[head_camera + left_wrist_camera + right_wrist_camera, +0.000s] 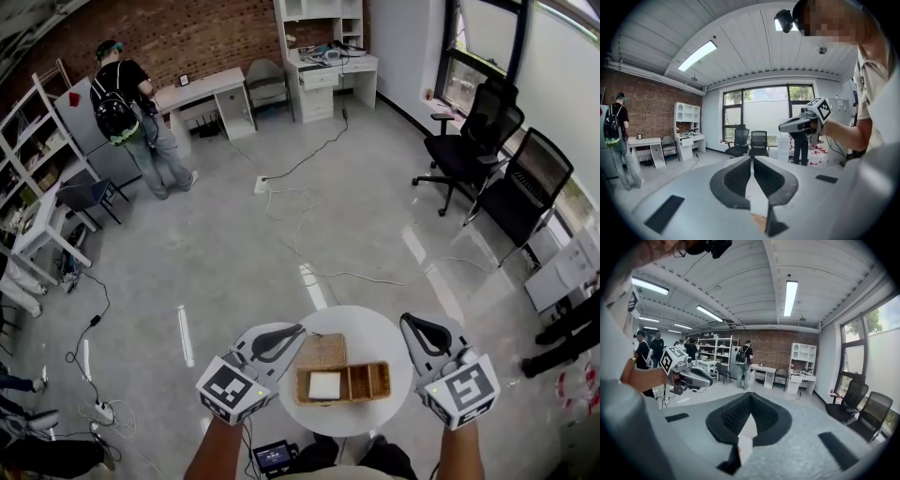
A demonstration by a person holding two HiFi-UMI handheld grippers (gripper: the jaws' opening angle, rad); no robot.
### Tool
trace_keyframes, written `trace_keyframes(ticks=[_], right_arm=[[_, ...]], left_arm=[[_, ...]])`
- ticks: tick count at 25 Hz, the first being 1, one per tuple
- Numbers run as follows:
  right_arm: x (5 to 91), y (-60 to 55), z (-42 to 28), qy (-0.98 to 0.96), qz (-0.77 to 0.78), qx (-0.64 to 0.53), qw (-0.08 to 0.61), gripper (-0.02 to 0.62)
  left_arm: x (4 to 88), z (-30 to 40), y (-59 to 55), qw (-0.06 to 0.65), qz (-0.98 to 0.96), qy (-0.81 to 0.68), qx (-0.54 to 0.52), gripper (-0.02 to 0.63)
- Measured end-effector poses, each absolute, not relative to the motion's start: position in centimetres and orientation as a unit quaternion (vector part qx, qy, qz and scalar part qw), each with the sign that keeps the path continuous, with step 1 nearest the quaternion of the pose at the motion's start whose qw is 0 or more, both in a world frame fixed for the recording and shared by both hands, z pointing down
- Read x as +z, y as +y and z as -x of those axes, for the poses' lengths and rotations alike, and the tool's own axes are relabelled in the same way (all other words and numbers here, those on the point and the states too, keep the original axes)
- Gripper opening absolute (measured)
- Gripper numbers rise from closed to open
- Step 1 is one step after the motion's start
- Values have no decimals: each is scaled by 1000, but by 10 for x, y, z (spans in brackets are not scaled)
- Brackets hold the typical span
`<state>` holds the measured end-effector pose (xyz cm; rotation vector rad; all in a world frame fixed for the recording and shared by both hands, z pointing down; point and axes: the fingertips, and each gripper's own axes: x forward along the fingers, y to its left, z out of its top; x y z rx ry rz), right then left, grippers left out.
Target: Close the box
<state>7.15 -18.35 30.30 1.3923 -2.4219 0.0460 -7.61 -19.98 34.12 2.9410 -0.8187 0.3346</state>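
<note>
A wicker box (361, 383) stands on the round white table (375, 328). Its woven lid (321, 352) lies flat behind its left half, and a white square item (325, 385) rests in the left compartment. My left gripper (298, 330) hovers over the table's left rim beside the lid, jaws shut on nothing. My right gripper (411, 322) hangs over the table's right rim, also shut and empty. In the left gripper view the left gripper (752, 158) points level into the room, with a sliver of wicker (760, 221) below it. The right gripper (750, 394) likewise points out across the room.
A person with a backpack (127, 103) stands by desks at the far left. Black office chairs (478, 141) stand at the right by the windows. Cables (309, 202) and a power strip (101, 410) lie on the floor. A small screen device (272, 457) sits below the table.
</note>
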Motion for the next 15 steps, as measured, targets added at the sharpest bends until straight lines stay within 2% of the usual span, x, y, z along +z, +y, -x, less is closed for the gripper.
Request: trace_keyframes(ticks=[15], right_arm=[[379, -242, -78, -875, -446, 57, 181, -6]], left_arm=[[489, 104, -259, 151, -918, -328, 163, 18]])
